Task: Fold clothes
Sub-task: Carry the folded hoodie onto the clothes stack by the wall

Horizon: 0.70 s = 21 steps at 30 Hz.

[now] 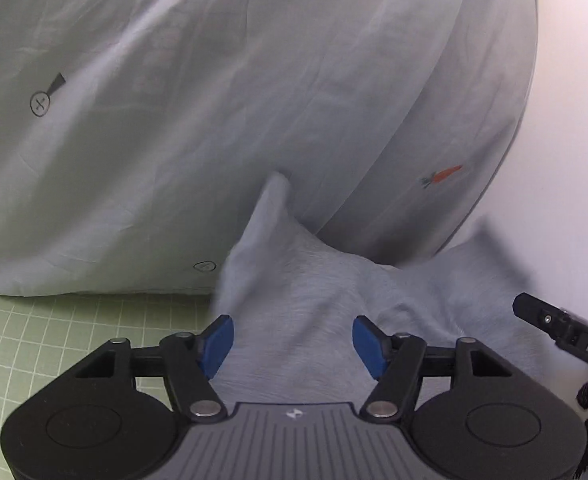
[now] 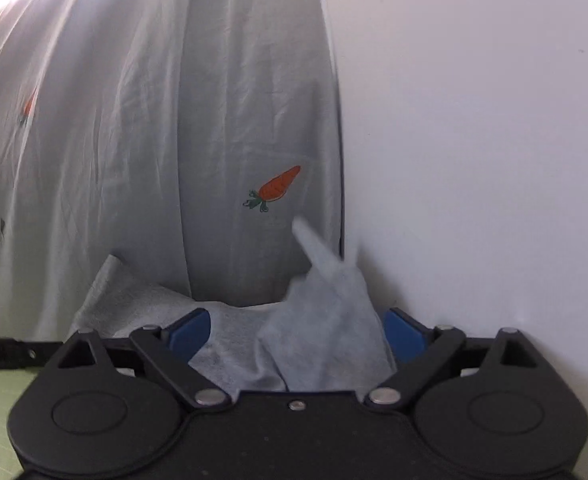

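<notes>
A green gridded mat [image 1: 54, 332] carries the pale blue garment [image 1: 313, 320], beside a draped grey sheet [image 1: 214, 120].

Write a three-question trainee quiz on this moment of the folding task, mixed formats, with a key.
1. True or false: the left gripper has its jaws spread apart, with the grey garment lying between its blue pads.
2. Multiple choice: what is printed on the hanging pale sheet behind the garment? A) a banana B) an orange carrot C) a blue star
3. Fill in: under the left gripper, the work surface is a green ______ mat.

Key: 1 true; 2 B; 3 gridded.
</notes>
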{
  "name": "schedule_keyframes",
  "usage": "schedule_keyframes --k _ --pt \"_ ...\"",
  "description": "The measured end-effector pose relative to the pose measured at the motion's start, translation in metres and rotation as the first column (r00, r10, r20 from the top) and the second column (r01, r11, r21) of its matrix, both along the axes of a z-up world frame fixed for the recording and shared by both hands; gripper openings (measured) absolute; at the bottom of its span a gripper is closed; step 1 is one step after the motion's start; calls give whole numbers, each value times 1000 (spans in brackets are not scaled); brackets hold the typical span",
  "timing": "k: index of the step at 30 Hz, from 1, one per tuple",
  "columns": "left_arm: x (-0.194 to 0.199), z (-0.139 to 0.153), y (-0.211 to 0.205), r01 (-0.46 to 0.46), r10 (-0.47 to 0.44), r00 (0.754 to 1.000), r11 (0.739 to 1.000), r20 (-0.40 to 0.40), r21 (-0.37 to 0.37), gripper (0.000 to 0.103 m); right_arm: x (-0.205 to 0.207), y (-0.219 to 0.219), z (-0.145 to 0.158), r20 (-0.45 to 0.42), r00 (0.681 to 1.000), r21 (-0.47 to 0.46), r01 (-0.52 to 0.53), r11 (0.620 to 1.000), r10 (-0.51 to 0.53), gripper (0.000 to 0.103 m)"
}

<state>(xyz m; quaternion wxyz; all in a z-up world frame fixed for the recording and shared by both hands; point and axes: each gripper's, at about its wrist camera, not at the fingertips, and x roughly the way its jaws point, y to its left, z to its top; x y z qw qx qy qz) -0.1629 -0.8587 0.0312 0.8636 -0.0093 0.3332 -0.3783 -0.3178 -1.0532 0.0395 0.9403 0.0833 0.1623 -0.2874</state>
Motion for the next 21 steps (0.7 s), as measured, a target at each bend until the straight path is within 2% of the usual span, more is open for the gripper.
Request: schedule_keyframes --k 1,2,3,5,9,12,17,21 --pt "3 -5 -2 1 -1 1000 1000 -17 1 79 5 3 -4 -22 1000 -52 -6 999 5 97" --pt "6 -11 -6 -3 3 999 1000 -32 10 81 6 9 -8 -13 1000 -93 -14 996 13 99" --pt "9 -17 -9 -6 7 999 1000 -45 25 81 9 12 -14 -11 1000 -101 -27 994 26 103" --pt "13 -30 -16 -10 14 998 997 -59 73 81 15 17 -26 -8 999 -114 -53 992 53 103" --pt "14 -54 -15 0 16 995 988 -101 153 86 29 11 -63 -67 996 75 -53 996 58 103" --pt "9 -58 -7 16 0 995 987 -99 159 88 40 6 -92 -110 991 218 -44 975 69 103" --pt "0 -54 1 25 -9 996 985 -92 173 91 25 22 -86 -120 990 209 -43 977 69 103" --pt "-19 -42 24 43 -32 997 985 -67 166 93 4 41 -78 -140 988 210 -36 977 67 103"
